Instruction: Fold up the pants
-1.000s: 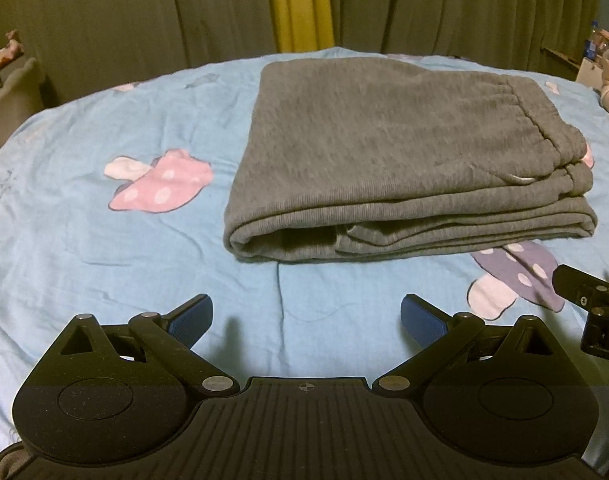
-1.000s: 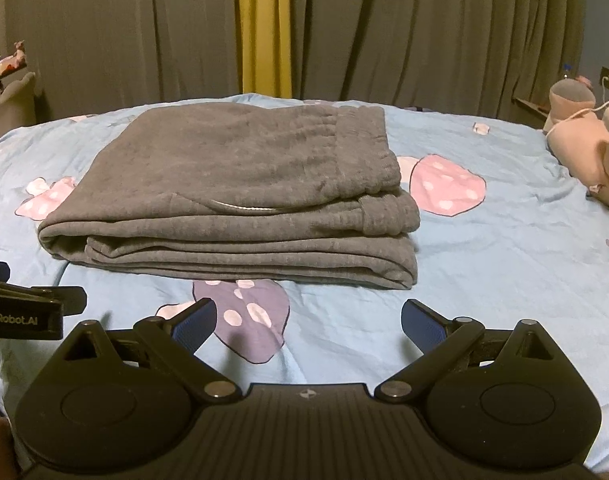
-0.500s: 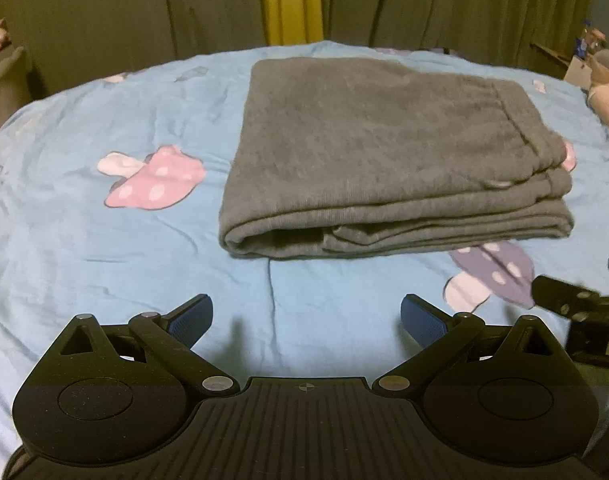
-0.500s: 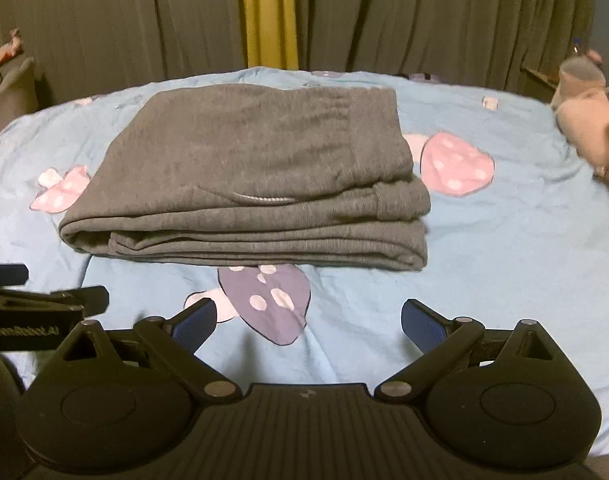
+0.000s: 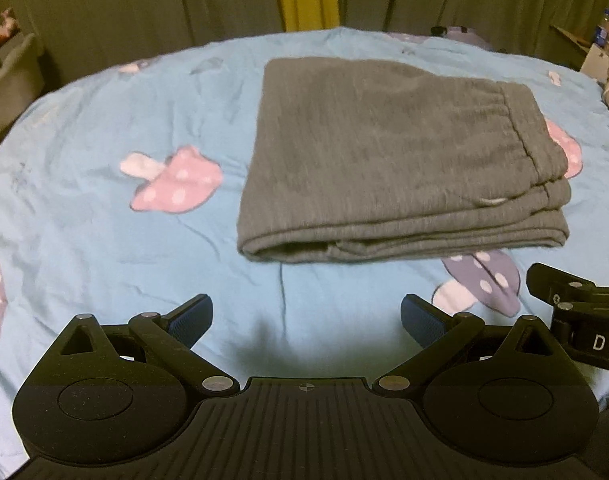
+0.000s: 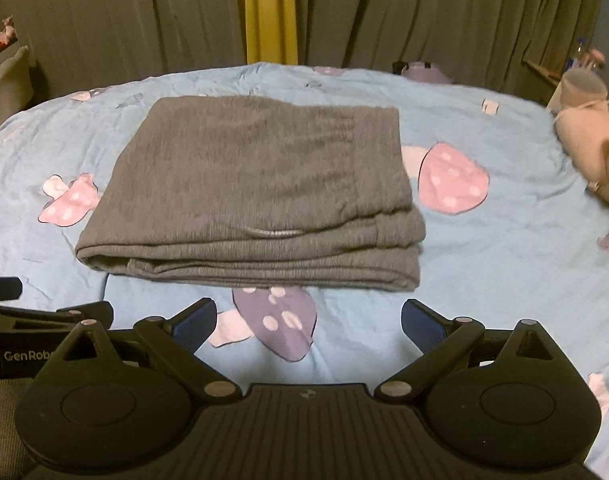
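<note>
- Now the grey pants [image 5: 388,160] lie folded into a thick, stacked rectangle near the middle of the bed [image 5: 84,240], on a light blue sheet printed with pink and purple mushrooms.
- Both tools hang above the sheet on the near side of the pants, well apart from the cloth.
- On the left gripper [image 5: 306,316], the blue-padded fingers [image 5: 192,316] are spread wide with nothing between them.
- Likewise, the right gripper [image 6: 308,318] has its fingers [image 6: 422,322] parted and empty, over a purple mushroom print [image 6: 280,324].
- Behind the bed hang dark curtains [image 6: 424,12] with a yellow strip [image 6: 270,12].
- A pale stuffed toy [image 6: 592,148] sits at the bed's right edge.
</note>
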`<state>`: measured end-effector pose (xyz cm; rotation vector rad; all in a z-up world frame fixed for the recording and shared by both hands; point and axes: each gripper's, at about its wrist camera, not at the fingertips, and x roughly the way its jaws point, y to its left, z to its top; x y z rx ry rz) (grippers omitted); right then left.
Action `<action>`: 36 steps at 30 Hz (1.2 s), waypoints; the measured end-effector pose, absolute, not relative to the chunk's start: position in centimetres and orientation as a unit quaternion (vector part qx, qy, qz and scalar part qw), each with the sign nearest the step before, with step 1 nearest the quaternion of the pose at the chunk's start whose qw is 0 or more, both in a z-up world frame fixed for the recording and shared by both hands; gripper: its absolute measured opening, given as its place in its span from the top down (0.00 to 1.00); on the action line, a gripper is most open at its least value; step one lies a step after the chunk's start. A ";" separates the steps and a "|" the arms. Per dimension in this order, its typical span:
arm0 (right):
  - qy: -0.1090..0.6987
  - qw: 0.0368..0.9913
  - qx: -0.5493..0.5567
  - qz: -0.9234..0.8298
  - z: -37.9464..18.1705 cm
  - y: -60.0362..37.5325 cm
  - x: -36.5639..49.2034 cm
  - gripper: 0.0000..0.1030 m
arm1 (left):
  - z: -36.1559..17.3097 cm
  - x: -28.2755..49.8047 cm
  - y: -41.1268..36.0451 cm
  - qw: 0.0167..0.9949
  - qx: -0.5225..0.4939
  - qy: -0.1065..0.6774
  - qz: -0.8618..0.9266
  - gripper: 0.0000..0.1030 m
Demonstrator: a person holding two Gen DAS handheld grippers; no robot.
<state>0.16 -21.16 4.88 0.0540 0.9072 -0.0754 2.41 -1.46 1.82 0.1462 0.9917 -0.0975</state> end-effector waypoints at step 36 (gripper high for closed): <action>0.440 0.896 0.019 -0.052 5.4 -21.2 0.3 0.04 | 1.8 2.4 -1.5 0.870 0.054 0.488 -0.049 0.00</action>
